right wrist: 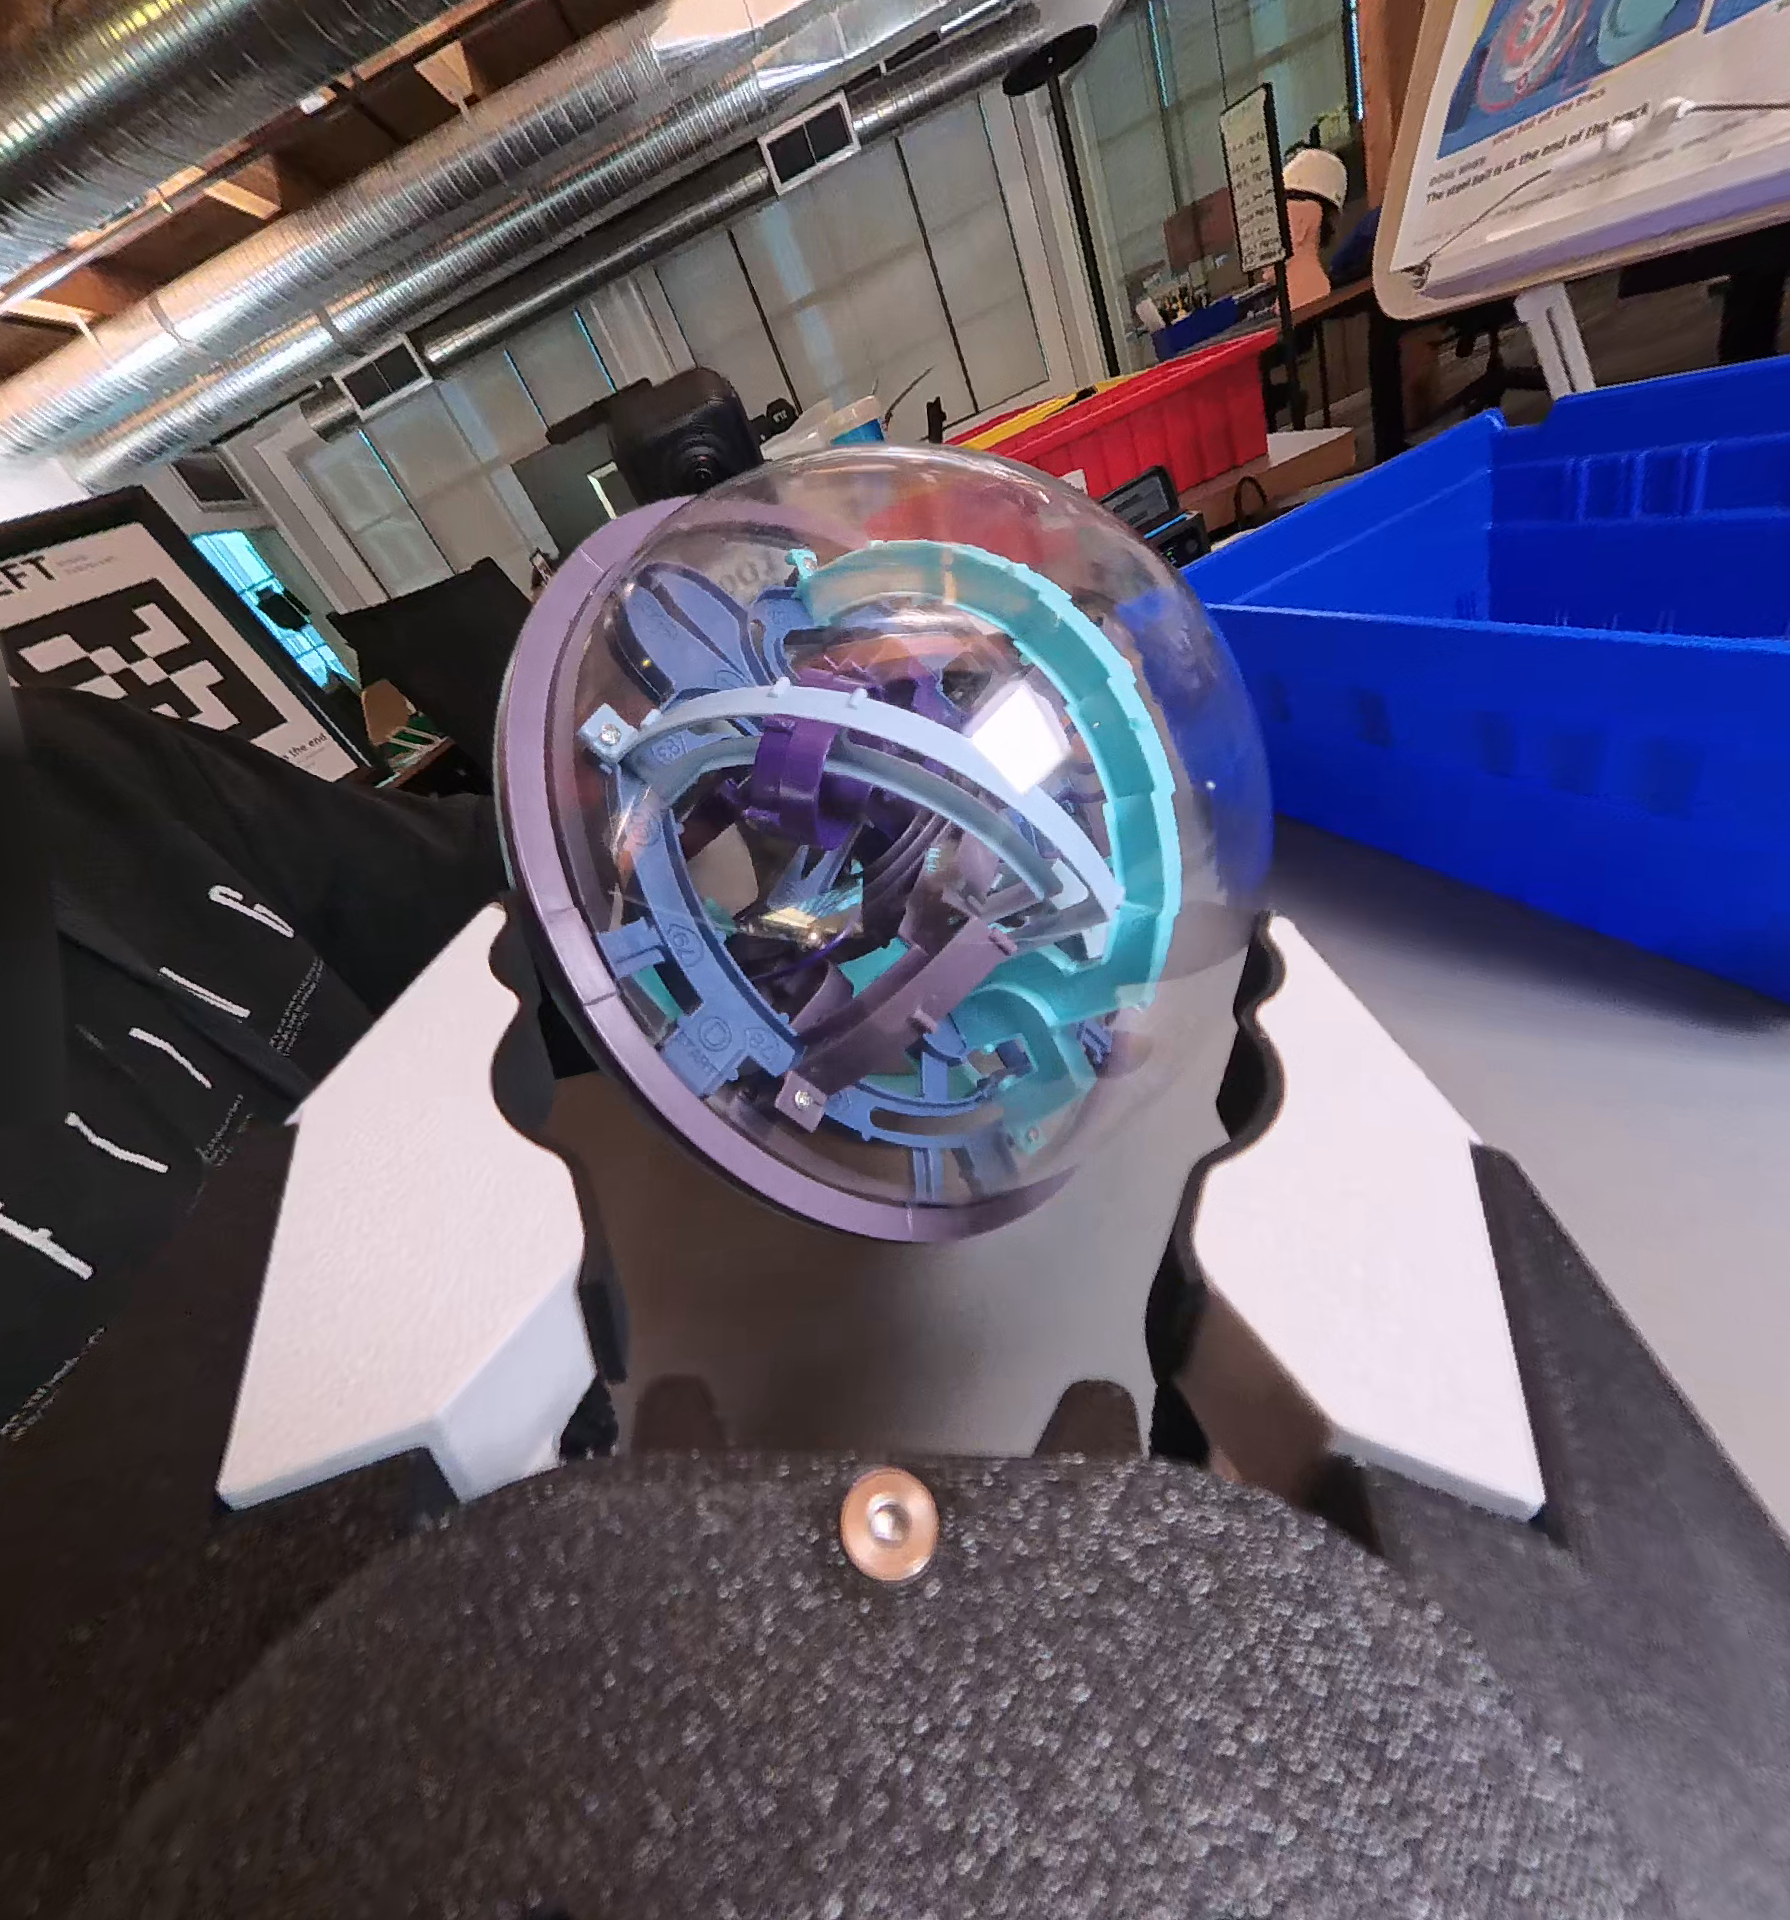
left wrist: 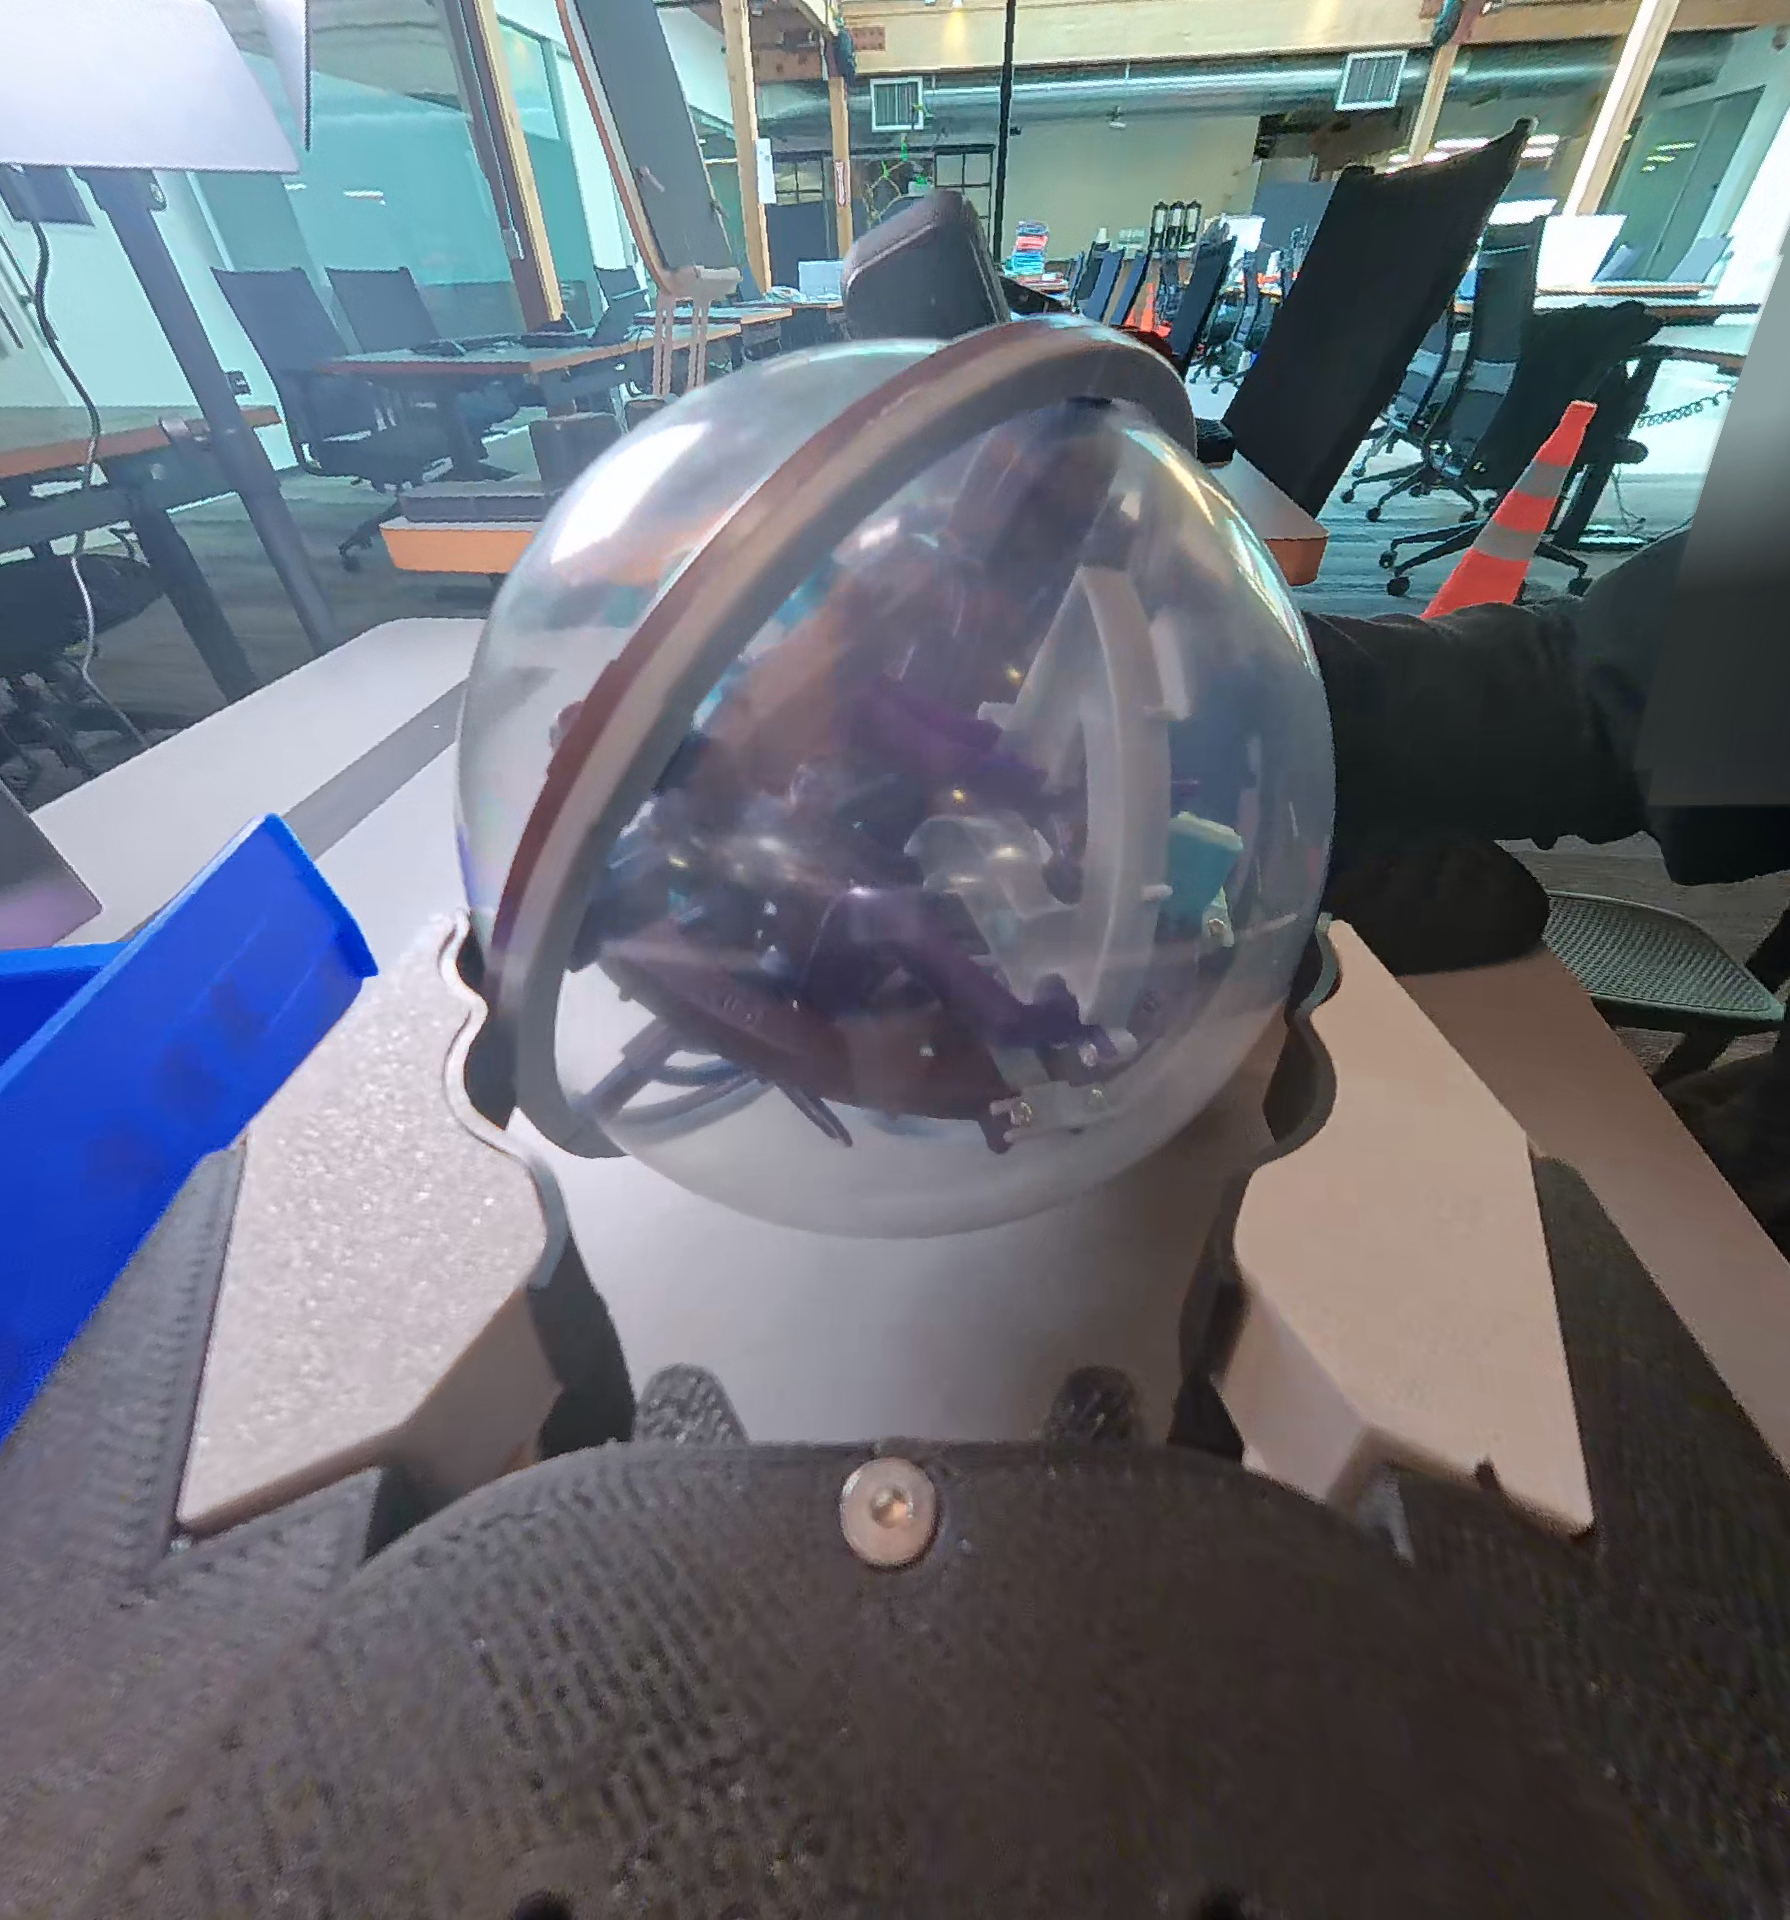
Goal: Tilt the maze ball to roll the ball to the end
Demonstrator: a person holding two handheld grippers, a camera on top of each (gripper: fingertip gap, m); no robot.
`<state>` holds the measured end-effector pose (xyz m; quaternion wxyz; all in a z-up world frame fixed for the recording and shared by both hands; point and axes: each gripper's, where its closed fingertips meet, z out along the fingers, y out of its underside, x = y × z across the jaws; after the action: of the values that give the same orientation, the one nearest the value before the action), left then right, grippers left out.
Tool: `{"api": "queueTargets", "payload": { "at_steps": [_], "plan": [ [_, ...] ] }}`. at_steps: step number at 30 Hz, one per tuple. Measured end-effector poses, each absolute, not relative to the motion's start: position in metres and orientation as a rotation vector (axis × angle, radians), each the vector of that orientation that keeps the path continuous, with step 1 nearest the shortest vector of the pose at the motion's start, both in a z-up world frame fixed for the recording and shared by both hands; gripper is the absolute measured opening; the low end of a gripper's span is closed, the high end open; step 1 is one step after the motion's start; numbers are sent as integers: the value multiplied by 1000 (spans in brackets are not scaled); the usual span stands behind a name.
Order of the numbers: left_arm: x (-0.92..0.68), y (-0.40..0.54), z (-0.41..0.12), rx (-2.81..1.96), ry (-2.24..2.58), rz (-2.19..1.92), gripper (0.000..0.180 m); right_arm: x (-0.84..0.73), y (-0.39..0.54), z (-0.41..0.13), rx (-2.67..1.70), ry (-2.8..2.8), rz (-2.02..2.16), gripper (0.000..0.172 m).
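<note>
The maze ball (left wrist: 901,790) is a clear sphere with a grey-purple rim band and purple, blue, teal and grey tracks inside. It is held up above the white table (left wrist: 247,748). My left gripper (left wrist: 891,997) is shut on it, with its fingers (left wrist: 470,997) pressed on the sphere's two sides. In the right wrist view the maze ball (right wrist: 870,852) fills the centre, rim band tilted to the lower left. My right gripper (right wrist: 886,987) is also shut on it, fingers (right wrist: 1249,997) against its sides. I cannot make out the small ball inside.
A blue bin (left wrist: 91,1091) stands close on the left; it also shows in the right wrist view (right wrist: 1597,675) on the right. A person's black sleeve (left wrist: 1493,727) is beside the sphere. An orange cone (left wrist: 1525,509), office chairs and a red bin (right wrist: 1151,416) lie farther off.
</note>
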<state>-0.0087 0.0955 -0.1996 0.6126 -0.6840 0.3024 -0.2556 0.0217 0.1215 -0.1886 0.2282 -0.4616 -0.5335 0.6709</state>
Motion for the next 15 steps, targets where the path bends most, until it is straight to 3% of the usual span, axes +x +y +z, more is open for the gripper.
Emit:
{"api": "queueTargets", "payload": {
  "at_steps": [15],
  "plan": [
    [-11, 89, -195, -1539, 715, -551, 146, 20, 114, -180, -1233, -1512, 1784, 130]
  ]
}}
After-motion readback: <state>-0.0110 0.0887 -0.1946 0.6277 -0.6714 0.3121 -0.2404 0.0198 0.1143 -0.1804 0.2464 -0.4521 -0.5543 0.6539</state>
